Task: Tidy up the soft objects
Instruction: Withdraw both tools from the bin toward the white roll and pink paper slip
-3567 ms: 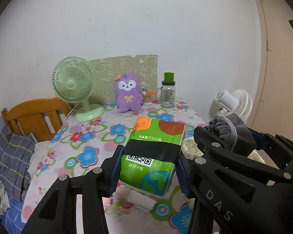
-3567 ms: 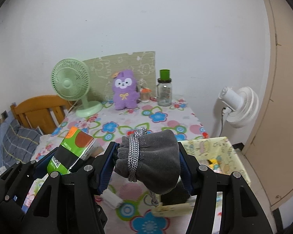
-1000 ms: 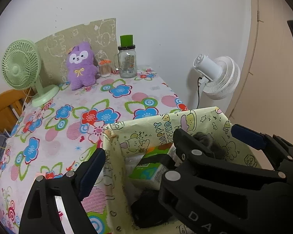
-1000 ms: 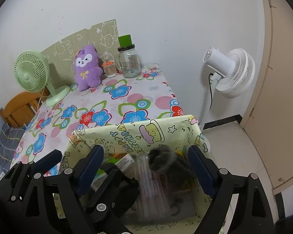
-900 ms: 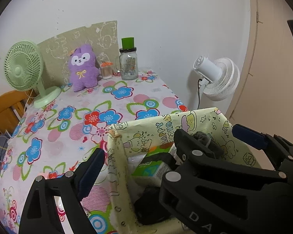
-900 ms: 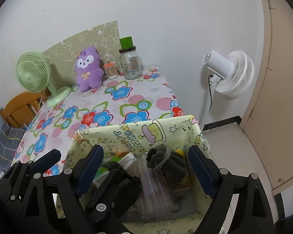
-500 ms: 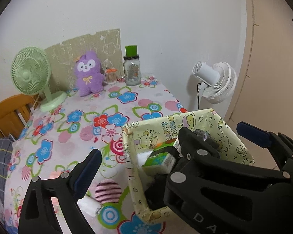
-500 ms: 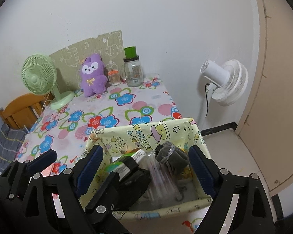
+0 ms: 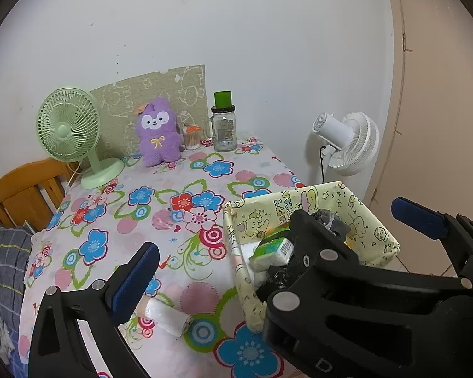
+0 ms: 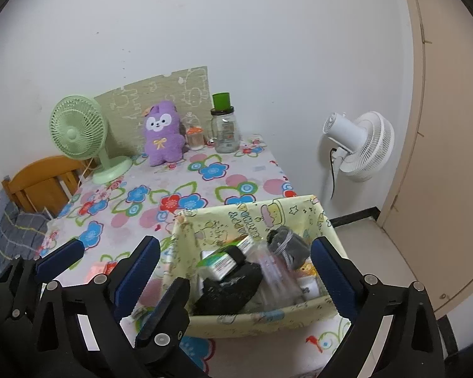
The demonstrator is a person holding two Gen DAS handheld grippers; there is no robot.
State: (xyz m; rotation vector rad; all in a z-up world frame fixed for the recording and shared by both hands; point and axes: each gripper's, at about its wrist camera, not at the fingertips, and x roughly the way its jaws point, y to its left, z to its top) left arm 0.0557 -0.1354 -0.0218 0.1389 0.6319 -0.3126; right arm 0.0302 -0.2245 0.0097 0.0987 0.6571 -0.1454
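A yellow-green fabric basket stands at the table's near right corner; it also shows in the left wrist view. Inside lie a green tissue pack, a grey drawstring pouch, a black soft item and a clear plastic bag. The tissue pack and pouch show in the left wrist view too. My right gripper is open and empty, above and in front of the basket. My left gripper is open and empty, left of the basket. A white roll lies on the cloth near my left finger.
A purple plush toy, a green desk fan, a glass jar with a green lid and a small orange-lidded jar stand along the back wall. A white floor fan stands right of the table. A wooden chair is at the left.
Both grippers let go of the tissue pack and the grey pouch into the basket, then drew back and up. The basket now sits lower and farther right in both views.
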